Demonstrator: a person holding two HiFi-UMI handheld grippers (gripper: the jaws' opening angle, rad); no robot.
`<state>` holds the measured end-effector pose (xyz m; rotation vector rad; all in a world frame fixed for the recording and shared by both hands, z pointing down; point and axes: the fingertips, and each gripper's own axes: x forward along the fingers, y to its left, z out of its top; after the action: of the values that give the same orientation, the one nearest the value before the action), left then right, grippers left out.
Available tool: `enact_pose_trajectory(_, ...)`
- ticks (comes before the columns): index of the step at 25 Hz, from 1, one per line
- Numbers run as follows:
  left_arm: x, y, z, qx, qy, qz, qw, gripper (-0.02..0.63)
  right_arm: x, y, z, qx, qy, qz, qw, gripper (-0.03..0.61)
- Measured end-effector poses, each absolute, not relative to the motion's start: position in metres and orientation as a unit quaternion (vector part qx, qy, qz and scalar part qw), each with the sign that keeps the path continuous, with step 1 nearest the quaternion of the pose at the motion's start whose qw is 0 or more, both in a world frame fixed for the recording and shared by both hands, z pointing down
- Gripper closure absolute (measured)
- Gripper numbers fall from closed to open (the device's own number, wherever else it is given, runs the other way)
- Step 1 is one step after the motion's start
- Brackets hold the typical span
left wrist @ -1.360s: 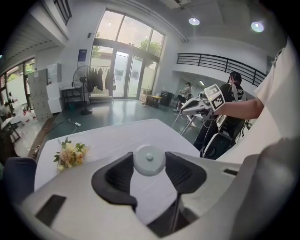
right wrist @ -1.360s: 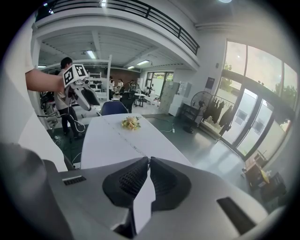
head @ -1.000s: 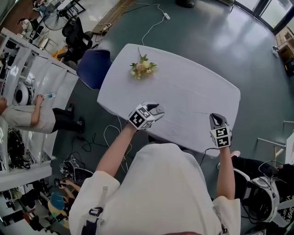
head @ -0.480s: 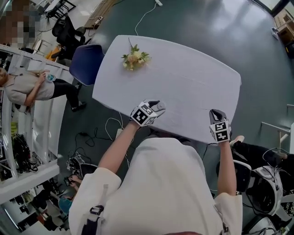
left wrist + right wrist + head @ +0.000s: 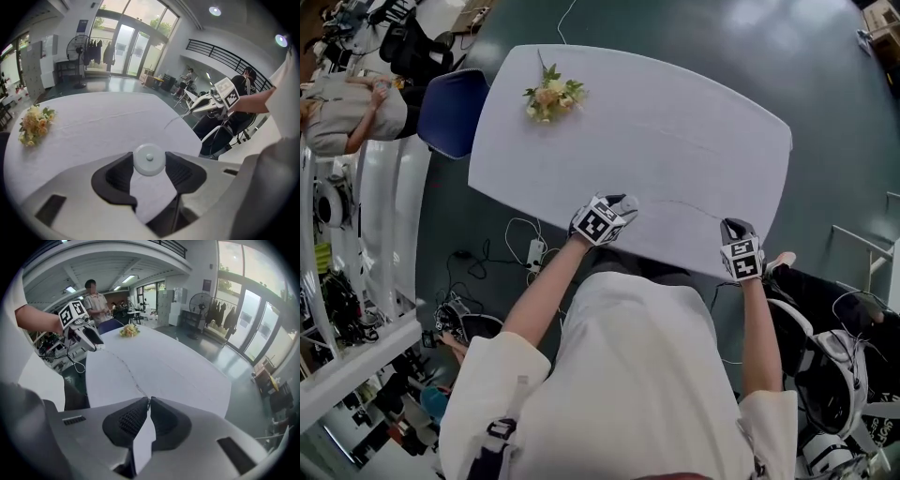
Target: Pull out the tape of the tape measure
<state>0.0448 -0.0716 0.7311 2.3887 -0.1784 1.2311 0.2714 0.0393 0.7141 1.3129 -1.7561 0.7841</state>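
My arms reach down, both tilted at the white table [image 5: 675, 122]. Left gripper [image 5: 625, 202] clamps the smooth round tape measure [image 5: 149, 160]; right gripper [image 5: 148, 401] pinches the thin tape [image 5: 124, 367].

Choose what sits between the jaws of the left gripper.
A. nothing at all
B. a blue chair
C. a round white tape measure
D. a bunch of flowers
C: the left gripper view shows the left gripper closed on the round white tape measure, whose thin tape runs over the table to the shut right gripper.
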Motion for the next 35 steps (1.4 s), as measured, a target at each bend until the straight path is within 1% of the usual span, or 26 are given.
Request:
enact_pose_trajectory(10,0.082,-0.081,0.783,0.850,-0.085,0.477,0.209,0.396,0.275,0.037,0.762,0.491,-0.691,0.351,0.397,0.535)
enact_pose_trajectory(17,0.106,-0.086,0.814,0.842,-0.114,0.480,0.219,0.396,0.286,0.025,0.790,0.494,-0.686,0.367,0.388,0.535)
enact_pose_trajectory(21,0.108,-0.093,0.834,0.835,-0.129,0.497,0.197,0.396,0.289,0.016,0.810,0.500,-0.676,0.383,0.382,0.535)
enact_pose_trajectory(28,0.110,-0.092,0.858,0.823,-0.135,0.529,0.157,0.396,0.290,0.017,0.835,0.490,-0.672,0.380,0.404,0.535)
enact_pose_trajectory(35,0.107,-0.090,0.871,0.817,-0.138,0.537,0.159,0.394,0.290,0.020,0.843,0.475,-0.669,0.373,0.433,0.534)
